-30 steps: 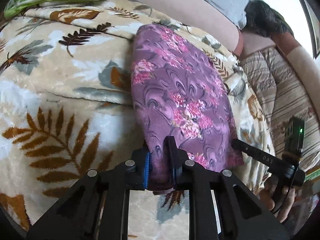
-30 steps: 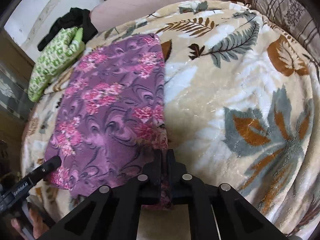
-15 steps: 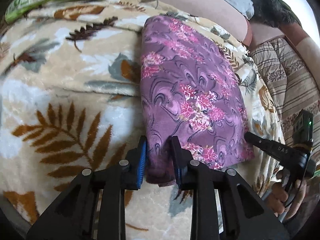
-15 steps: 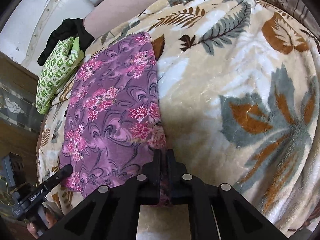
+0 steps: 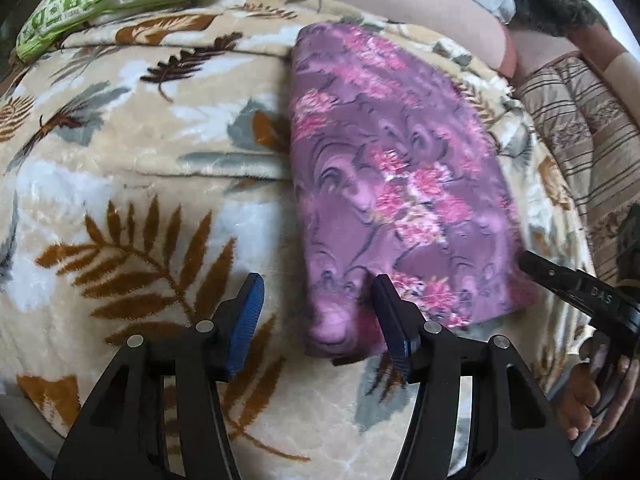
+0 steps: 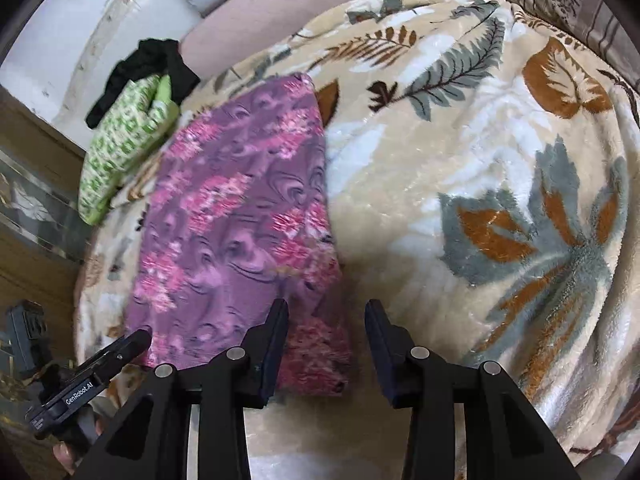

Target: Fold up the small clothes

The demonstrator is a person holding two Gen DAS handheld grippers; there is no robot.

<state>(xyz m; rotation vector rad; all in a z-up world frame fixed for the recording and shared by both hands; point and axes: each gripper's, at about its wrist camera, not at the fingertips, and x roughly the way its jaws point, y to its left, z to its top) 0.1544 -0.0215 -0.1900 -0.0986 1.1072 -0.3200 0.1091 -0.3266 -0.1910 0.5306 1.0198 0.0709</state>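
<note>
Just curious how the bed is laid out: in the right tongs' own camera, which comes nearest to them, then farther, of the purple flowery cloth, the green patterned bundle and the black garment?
1. Purple flowery cloth, just ahead, left.
2. Green patterned bundle, far left.
3. Black garment, behind the bundle.

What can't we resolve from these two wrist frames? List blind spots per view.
- Left wrist: purple floral cloth print is motion-blurred; layer count unreadable.
- Left wrist: its near right corner sits behind the left gripper finger.
- Right wrist: the cloth's near edge is partly hidden by the right gripper finger.
- Right wrist: black garment is half behind the green patterned cloth; type unclear.
</note>
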